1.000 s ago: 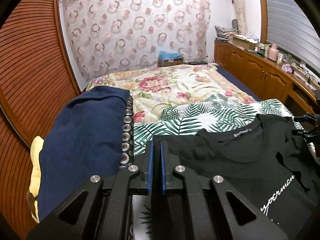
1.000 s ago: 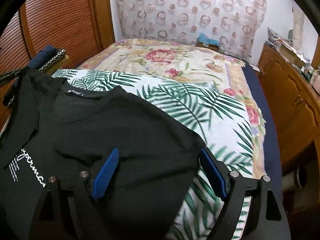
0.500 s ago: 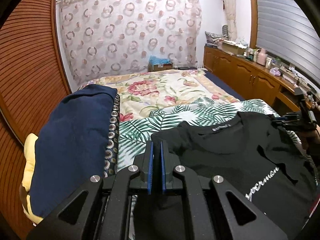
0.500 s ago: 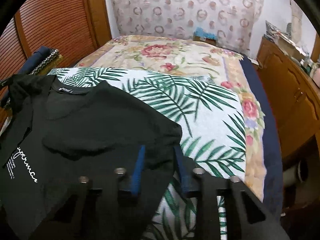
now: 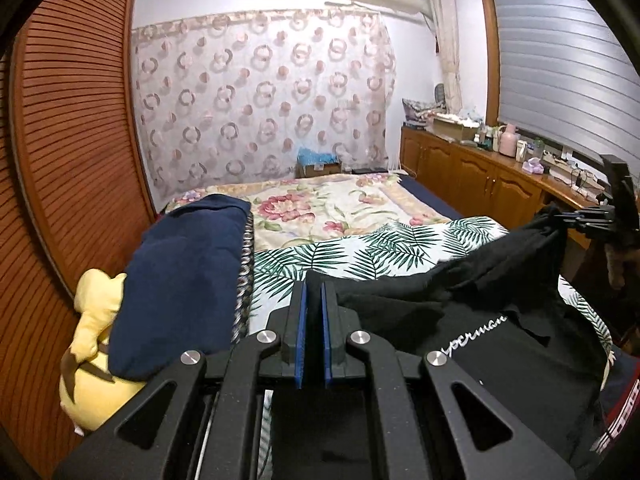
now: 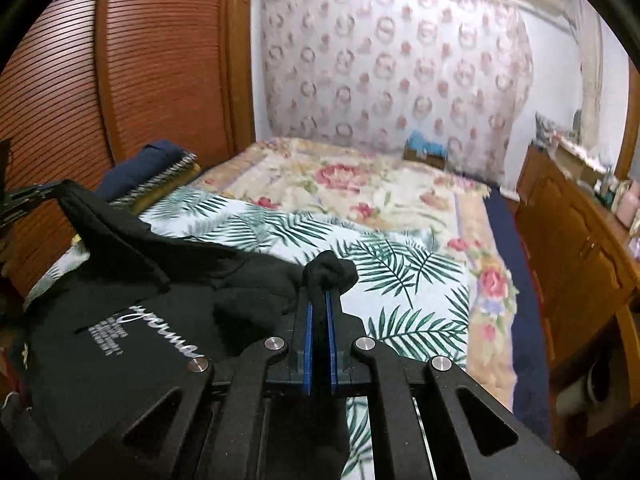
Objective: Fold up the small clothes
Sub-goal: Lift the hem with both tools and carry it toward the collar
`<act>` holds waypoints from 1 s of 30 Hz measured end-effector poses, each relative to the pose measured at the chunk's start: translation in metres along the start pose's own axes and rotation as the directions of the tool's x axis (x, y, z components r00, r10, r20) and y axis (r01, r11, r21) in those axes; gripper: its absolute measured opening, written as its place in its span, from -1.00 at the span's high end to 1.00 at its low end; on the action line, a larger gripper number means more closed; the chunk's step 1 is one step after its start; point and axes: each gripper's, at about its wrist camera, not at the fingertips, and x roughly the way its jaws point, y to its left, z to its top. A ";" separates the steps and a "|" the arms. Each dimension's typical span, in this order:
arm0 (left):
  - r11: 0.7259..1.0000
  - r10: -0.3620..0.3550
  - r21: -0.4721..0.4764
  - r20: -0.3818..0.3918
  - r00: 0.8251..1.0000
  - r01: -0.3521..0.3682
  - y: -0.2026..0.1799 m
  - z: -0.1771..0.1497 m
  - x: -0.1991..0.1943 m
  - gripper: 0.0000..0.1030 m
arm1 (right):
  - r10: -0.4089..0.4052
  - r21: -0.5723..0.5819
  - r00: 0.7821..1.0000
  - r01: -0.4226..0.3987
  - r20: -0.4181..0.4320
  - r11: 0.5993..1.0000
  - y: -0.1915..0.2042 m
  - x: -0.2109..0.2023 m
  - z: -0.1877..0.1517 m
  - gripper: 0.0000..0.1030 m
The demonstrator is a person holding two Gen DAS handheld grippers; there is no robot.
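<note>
A black T-shirt (image 5: 500,320) with white lettering hangs lifted above the palm-leaf sheet (image 5: 360,248) on the bed. My left gripper (image 5: 313,292) is shut on one shoulder corner of the shirt. My right gripper (image 6: 319,300) is shut on the other corner, with a bunch of black cloth (image 6: 330,270) poking past its fingertips. The shirt (image 6: 120,320) stretches between the two grippers. The right gripper also shows at the right edge of the left wrist view (image 5: 592,216). The left gripper shows at the left edge of the right wrist view (image 6: 24,196).
A folded navy blanket (image 5: 180,280) and a yellow plush toy (image 5: 92,344) lie at the left of the bed. A brown slatted wardrobe (image 5: 60,160) stands on the left. Wooden cabinets (image 5: 480,180) with bottles run along the right. A floral quilt (image 5: 332,204) covers the far bed.
My right gripper closed on the shirt's corner. Both grippers then rose, lifting the shirt's top edge off the palm-leaf sheet.
</note>
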 end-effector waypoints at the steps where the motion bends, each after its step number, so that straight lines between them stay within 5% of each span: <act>1: 1.000 0.004 -0.003 0.010 1.000 -0.004 0.000 -0.004 -0.011 0.85 | 0.002 -0.004 1.000 -0.002 0.007 1.000 0.004 -0.010 -0.006 0.89; 17: 0.994 0.011 -0.107 0.026 1.000 -0.008 0.006 -0.076 -0.112 0.85 | 0.003 0.004 1.000 -0.003 -0.005 1.000 0.031 -0.148 -0.089 0.89; 26: 0.996 0.026 -0.079 -0.093 0.995 -0.033 0.005 -0.110 -0.102 0.85 | 0.000 0.043 0.990 0.006 -0.141 0.999 0.042 -0.137 -0.104 0.89; 29: 0.997 0.030 -0.071 -0.135 0.990 -0.040 0.004 -0.120 -0.091 0.66 | -0.009 0.046 0.987 0.017 -0.162 0.999 0.042 -0.129 -0.104 0.89; 30: 0.997 0.030 -0.071 -0.138 0.990 -0.041 0.005 -0.120 -0.090 0.43 | -0.010 0.052 0.986 0.019 -0.165 0.998 0.041 -0.129 -0.102 0.89</act>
